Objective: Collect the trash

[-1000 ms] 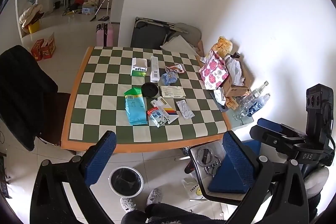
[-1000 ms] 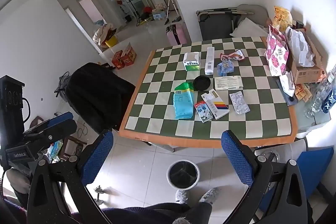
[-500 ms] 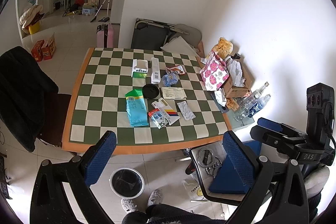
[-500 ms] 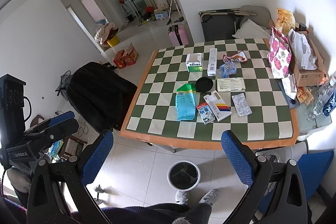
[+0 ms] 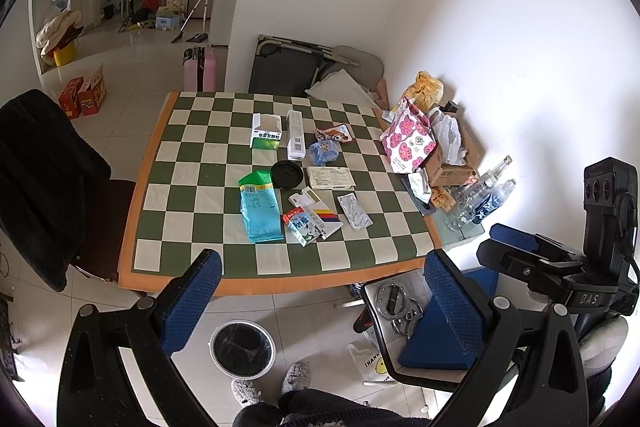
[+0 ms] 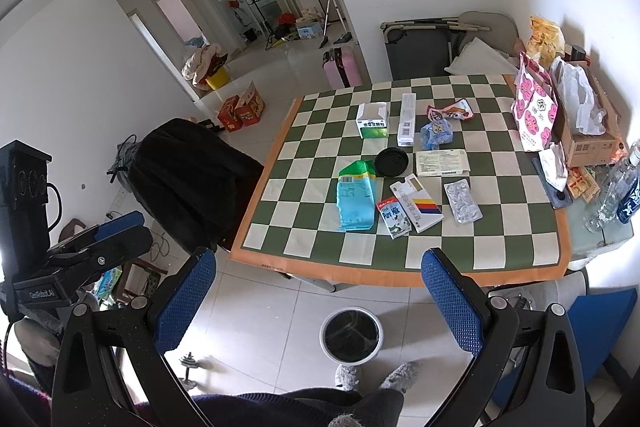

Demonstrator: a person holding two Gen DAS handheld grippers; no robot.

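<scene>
Hovering high above the floor, the left gripper [image 5: 320,291] is spreading its blue-padded fingers [image 5: 191,301] wide and gripping nothing, touching nothing. Beside it the right gripper [image 6: 318,291] is doing likewise, its fingers [image 6: 450,301] standing far apart with only air between them.

Straight below and between the fingers, a white trash bin [image 6: 351,335] with a black liner is standing on the tiled floor, just in front of the person's grey slippers [image 6: 374,375].

Well ahead of both tools, the trash is lying scattered on a green-and-cream checkered table [image 5: 280,263]: a blue-and-green pouch [image 5: 259,205] nearest the left gripper, a small milk carton [image 6: 394,217] touching a flat white medicine box [image 6: 416,203], an empty blister pack [image 6: 462,201], a black round lid [image 5: 286,174], a printed leaflet [image 5: 331,177], a crumpled blue wrapper [image 5: 323,151], and beyond these an open green-and-white box [image 5: 266,133].
</scene>
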